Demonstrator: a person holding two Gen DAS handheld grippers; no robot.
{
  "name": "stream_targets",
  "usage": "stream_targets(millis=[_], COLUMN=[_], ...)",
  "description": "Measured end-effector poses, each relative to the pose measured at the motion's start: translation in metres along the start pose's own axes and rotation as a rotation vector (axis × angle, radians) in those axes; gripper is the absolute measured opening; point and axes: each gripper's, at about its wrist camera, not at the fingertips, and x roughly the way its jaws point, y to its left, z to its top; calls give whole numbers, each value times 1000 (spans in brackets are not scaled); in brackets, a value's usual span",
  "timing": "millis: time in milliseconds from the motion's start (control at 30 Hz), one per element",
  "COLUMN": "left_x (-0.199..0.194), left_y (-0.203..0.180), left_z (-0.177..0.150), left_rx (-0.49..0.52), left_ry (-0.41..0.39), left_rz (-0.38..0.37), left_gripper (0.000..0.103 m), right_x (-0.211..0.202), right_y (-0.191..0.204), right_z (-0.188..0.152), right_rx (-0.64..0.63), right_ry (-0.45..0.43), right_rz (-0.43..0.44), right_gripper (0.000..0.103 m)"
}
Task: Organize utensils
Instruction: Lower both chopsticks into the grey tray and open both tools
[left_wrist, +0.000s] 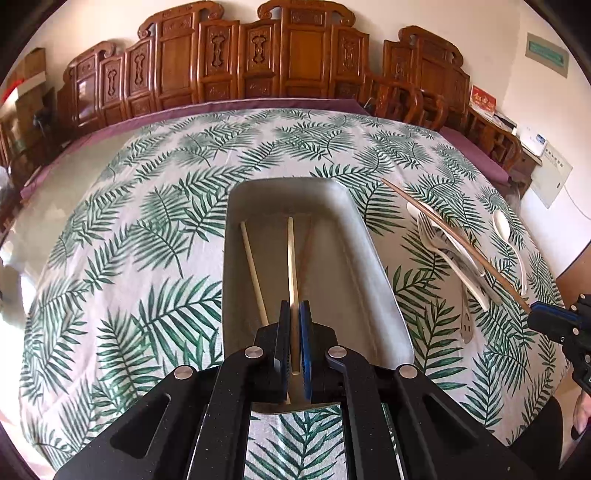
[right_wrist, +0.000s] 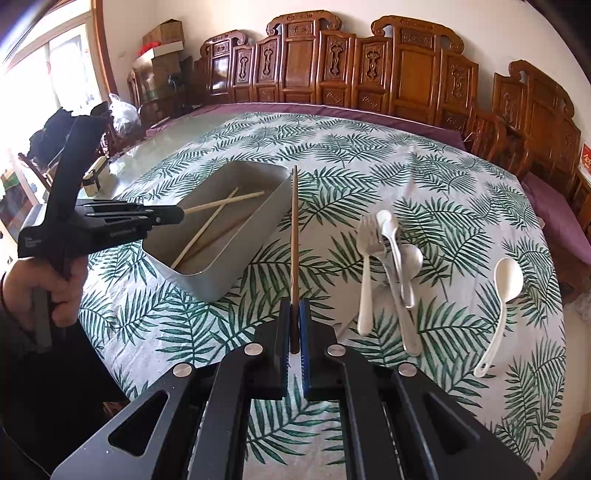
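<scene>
Leaf-print desk (right_wrist: 332, 155): left hand-held gripper (left_wrist: 294, 314) pitched down over grey tray (left_wrist: 373, 258), clamping pale chopstick (left_wrist: 291, 258). Right hand-held gripper (right_wrist: 294, 314) clamps brown chopstick (right_wrist: 294, 236) beside tray's 3 o'clock wall; cutlery pile (right_wrist: 391, 258) further right.

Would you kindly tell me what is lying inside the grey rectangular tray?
Inside the grey rectangular tray: a pale chopstick and a darker chopstick. Its near end is hidden behind the left gripper.

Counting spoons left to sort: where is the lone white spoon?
In the right wrist view, the white spoon lies on the tablecloth at far right, apart from the fork-and-spoon pile.
</scene>
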Motion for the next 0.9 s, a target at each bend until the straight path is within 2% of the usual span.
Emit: stream_targets(millis=[400, 467, 533, 667, 867, 900], left_x=[8, 6, 2, -6, -23, -25], left_y=[3, 3, 2, 7, 27, 30], left_z=[0, 1, 1, 3, 9, 10], left_rx=[-2, 9, 23, 15, 1, -4], left_ry=[14, 3, -15, -35, -88, -94], left_rz=[-34, -26, -11, -26, 5, 7], left_gripper=[5, 10, 23, 25, 41, 47], right_x=[13, 15, 18, 24, 35, 38], right_y=[16, 20, 23, 31, 45, 49], right_z=[11, 13, 15, 19, 29, 31], right_rx=[4, 4, 3, 3, -3, -7], right_ry=[12, 13, 16, 25, 35, 37], right_rz=[22, 27, 29, 39, 56, 59], right_gripper=[6, 6, 6, 6, 6, 6])
